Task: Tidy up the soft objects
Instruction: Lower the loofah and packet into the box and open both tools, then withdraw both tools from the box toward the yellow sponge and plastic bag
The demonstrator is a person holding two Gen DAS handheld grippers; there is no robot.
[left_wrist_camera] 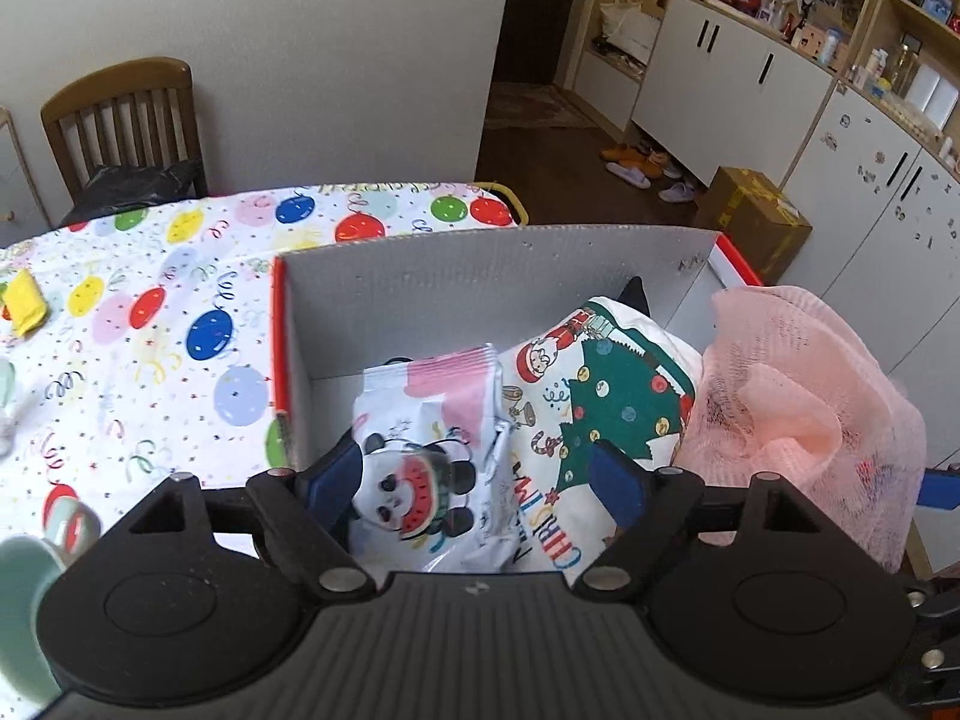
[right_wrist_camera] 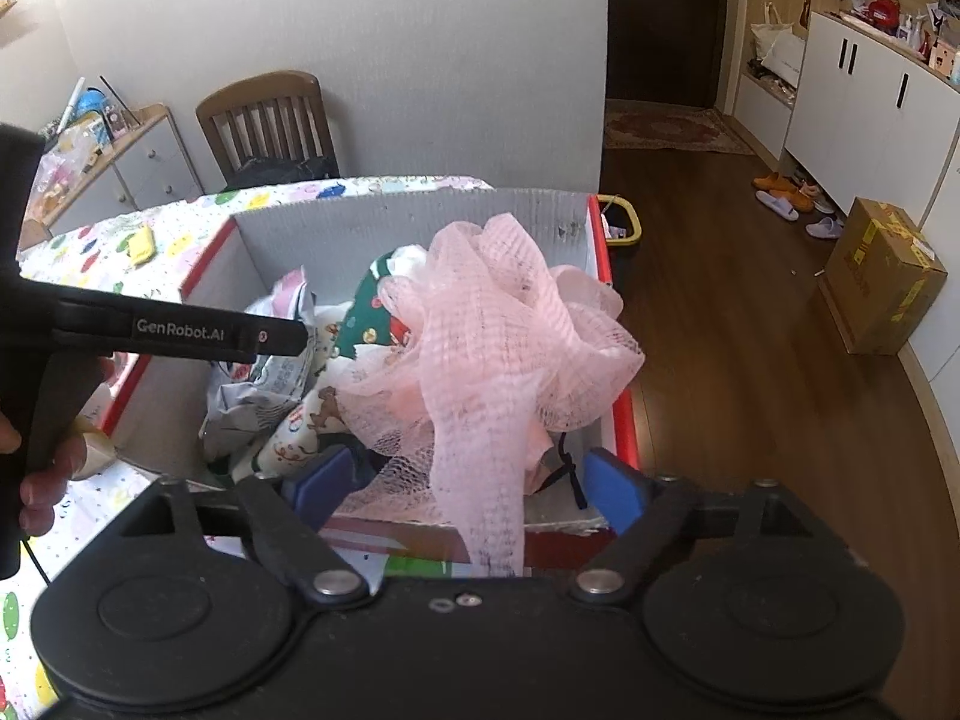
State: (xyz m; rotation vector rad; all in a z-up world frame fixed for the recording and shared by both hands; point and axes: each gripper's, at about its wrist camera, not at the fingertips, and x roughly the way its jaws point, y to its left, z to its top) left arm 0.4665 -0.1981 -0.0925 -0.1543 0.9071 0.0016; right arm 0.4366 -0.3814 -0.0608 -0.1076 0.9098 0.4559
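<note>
One box (left_wrist_camera: pixel 420 282), three soft items

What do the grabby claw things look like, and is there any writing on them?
Both are black plastic with round discs, silver screws and blue fingertip pads. The left gripper and right gripper match; white "GenRobot.AI" lettering marks the left one's side.

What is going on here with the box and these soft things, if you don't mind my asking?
A person is sorting soft items into a cardboard box on a table with a balloon-print cloth. The right tongs stand open around a pink mesh bath pouf hanging over the box. The left tongs, also open, hover over a panda-print packet and a Christmas-print cloth already inside. A yellow item lies on the table.
</note>
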